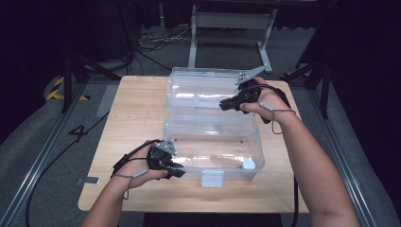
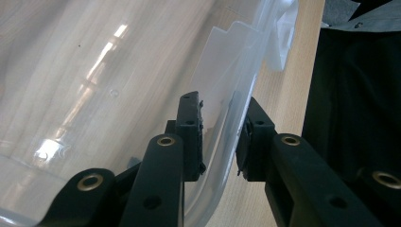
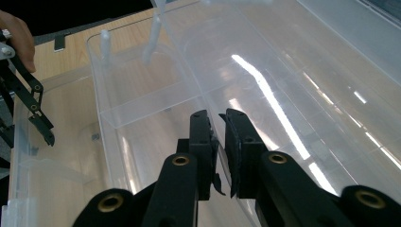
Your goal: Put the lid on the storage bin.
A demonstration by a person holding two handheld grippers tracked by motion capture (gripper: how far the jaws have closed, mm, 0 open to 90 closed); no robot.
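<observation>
My left gripper (image 1: 176, 171) straddles the box (image 1: 213, 161) front wall, not clenched; my right gripper (image 1: 223, 106) (almost closed) pinches its open lid (image 1: 201, 92) beyond.

Clear plastic storage box (image 1: 213, 151) on the wooden table, open. Hinged lid (image 1: 203, 92) thrown back flat behind the base. White latch (image 1: 212, 178) at front wall. 1 small white item (image 1: 248, 165), possibly a cap, sits inside near the front right corner.

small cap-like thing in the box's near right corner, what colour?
White. The small round piece sits inside the clear plastic box, clearest in the high view.
</observation>
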